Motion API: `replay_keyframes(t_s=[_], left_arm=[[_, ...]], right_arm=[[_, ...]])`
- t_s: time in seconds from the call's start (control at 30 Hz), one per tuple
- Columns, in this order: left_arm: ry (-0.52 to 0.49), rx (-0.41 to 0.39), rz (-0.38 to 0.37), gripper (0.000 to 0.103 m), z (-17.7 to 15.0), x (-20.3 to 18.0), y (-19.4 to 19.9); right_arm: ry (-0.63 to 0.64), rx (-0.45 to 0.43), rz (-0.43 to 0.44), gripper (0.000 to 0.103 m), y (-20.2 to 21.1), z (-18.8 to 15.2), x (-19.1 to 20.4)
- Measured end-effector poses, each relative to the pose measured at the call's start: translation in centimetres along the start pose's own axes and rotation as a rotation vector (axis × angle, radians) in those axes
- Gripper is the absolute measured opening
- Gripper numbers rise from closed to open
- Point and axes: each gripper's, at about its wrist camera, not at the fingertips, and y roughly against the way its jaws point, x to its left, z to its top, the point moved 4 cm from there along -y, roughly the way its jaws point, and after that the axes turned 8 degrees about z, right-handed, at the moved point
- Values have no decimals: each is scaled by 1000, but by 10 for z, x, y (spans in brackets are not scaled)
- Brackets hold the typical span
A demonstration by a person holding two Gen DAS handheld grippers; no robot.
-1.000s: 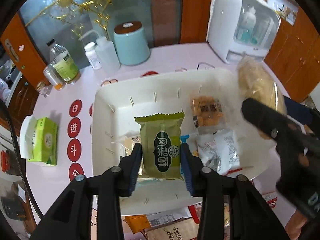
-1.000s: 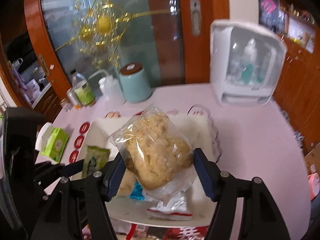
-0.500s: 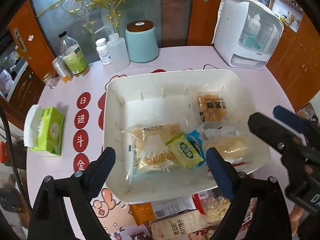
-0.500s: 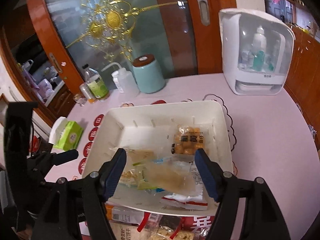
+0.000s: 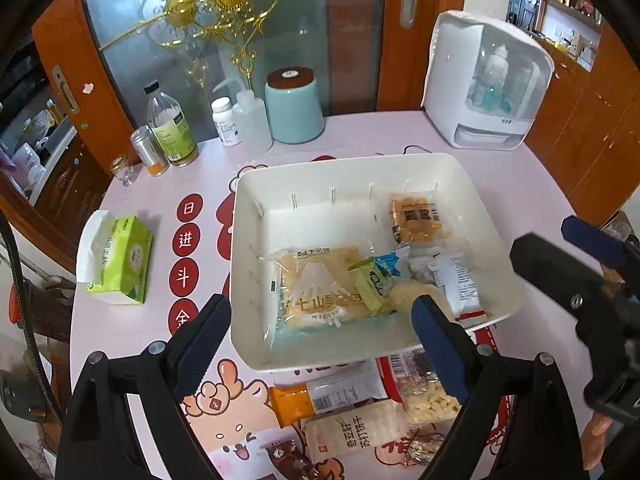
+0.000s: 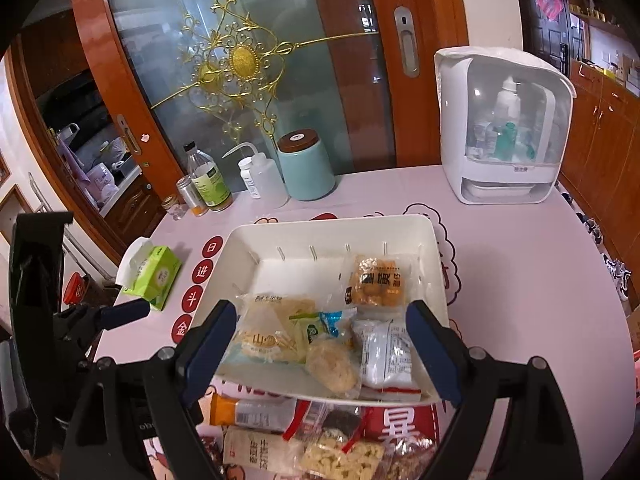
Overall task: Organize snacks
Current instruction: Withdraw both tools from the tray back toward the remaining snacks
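A round table (image 5: 500, 168) with a pink printed cover carries a white tray (image 5: 352, 168). In the tray lie a large pale cake packet (image 5: 316, 292), a white sachet (image 6: 386, 350), an orange snack bag (image 5: 416, 218), a crumbly round cake in clear wrap (image 6: 332, 366) and a small green packet (image 5: 370, 284), all bunched toward the near side. More snack packs (image 5: 352, 428) sit on the table just in front of the tray. The left gripper (image 5: 320, 324) has its jaws wide apart, nothing between them. The right gripper (image 6: 320, 334) has just been opening its jaws, which are also empty.
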Motion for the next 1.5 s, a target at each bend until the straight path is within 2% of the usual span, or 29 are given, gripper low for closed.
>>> replay_keyframes(t_s=[0.3, 0.67, 0.8, 0.9, 1.0, 1.2, 1.3, 1.5], left_arm=[[5, -51, -34, 91, -25, -12, 48], [13, -55, -81, 91, -80, -40, 84], [25, -82, -102, 91, -101, -50, 89], [2, -118, -57, 91, -118, -61, 94], [-36, -93, -54, 91, -133, -73, 91], [-37, 53, -127, 91, -163, -89, 71], [-45, 86, -129, 91, -174, -94, 62], [-108, 134, -112, 91, -189, -108, 41]], right_arm=[[6, -58, 2, 88, 53, -25, 4], [105, -138, -117, 88, 111, -79, -2], [135, -128, -145, 88, 124, -99, -12], [139, -96, -124, 88, 131, -117, -24], [111, -53, -101, 88, 135, -136, -43], [67, 58, -122, 88, 129, -182, -87], [-1, 106, -107, 87, 123, -203, -109], [-57, 159, -118, 87, 111, -225, -129]])
